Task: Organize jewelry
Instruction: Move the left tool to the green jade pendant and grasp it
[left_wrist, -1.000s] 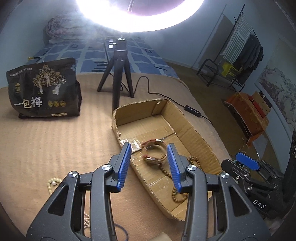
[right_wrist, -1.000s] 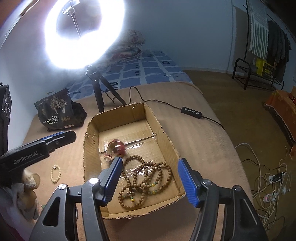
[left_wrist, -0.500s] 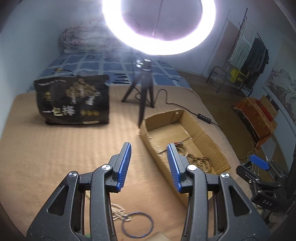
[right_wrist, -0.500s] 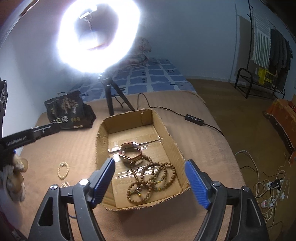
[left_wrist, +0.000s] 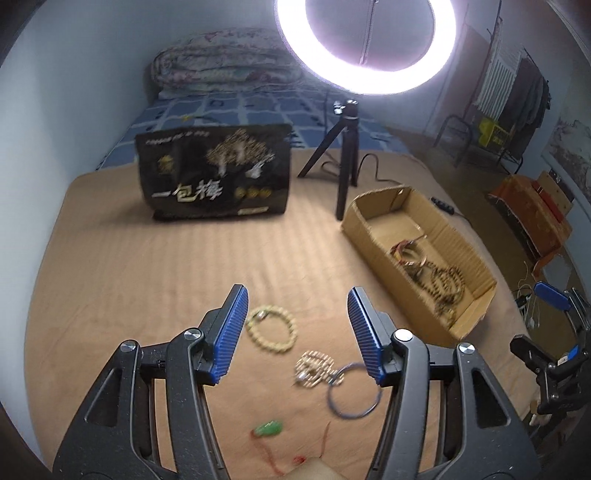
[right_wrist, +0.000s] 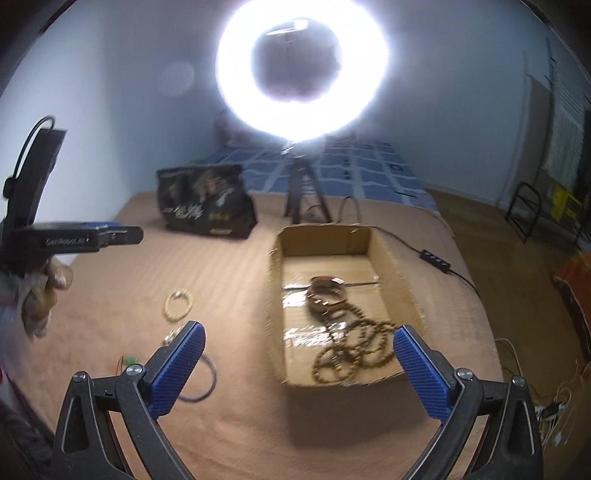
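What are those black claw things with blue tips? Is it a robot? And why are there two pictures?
No robot: a person holds a squeeze-tool in each hand, each with its own camera, so you get two pictures. One looks along the left gripper, the other along the right gripper. Both are opening and hold nothing. On the tan bed cover lie a pale bead bracelet, a blue ring and a green charm. The cardboard box already holds brown beads.

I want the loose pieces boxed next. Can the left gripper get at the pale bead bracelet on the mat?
Probably yes: the left gripper, jaws opening and empty, hangs over the pale bead bracelet, with nothing between them.
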